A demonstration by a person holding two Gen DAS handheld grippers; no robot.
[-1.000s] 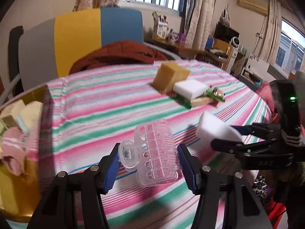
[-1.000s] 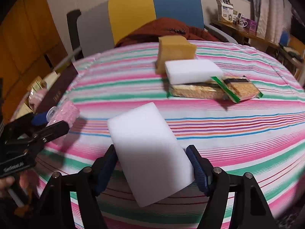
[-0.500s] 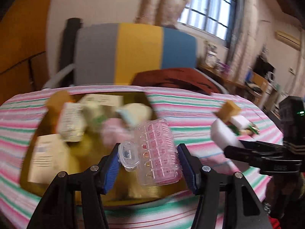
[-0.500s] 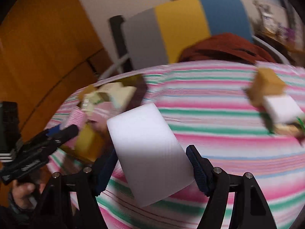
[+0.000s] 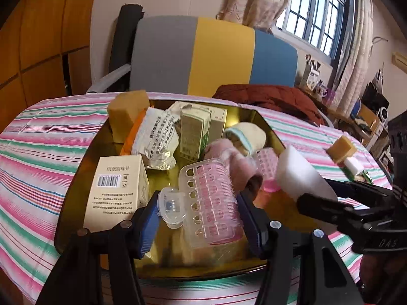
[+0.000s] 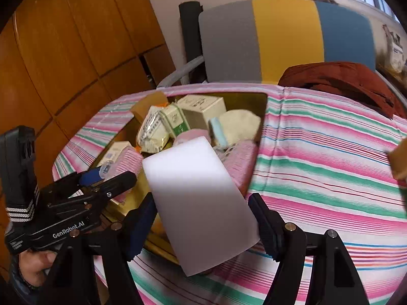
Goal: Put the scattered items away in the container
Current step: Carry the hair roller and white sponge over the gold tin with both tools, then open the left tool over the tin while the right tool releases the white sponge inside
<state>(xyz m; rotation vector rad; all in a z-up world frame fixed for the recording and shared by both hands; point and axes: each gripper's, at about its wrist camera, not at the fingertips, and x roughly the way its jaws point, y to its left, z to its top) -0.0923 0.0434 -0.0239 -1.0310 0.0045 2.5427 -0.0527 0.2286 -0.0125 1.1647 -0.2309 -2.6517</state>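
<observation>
Over the near edge of the gold container (image 5: 267, 124), which sat at the left end of the striped tabletop (image 5: 38, 152), both loads hung above its interior. The left gripper (image 5: 198, 216) clamped one clear-and-pink hair roller (image 5: 211, 200) between its fingers (image 5: 148, 225), long axis pointing forward along them. The right gripper (image 6: 203, 218) clamped one white sponge (image 6: 198, 203) the same way, its far end over the container's near right corner. Release would likely drop each inside; the left load sat nearer the middle. Already inside: three boxes, one printed packet, one tan sponge, one more pink roller, some soft cloth pieces. Near the right edge, well apart, waited one tan sponge (image 5: 340, 150), one white block (image 5: 353, 166) and a green-edged packet.
</observation>
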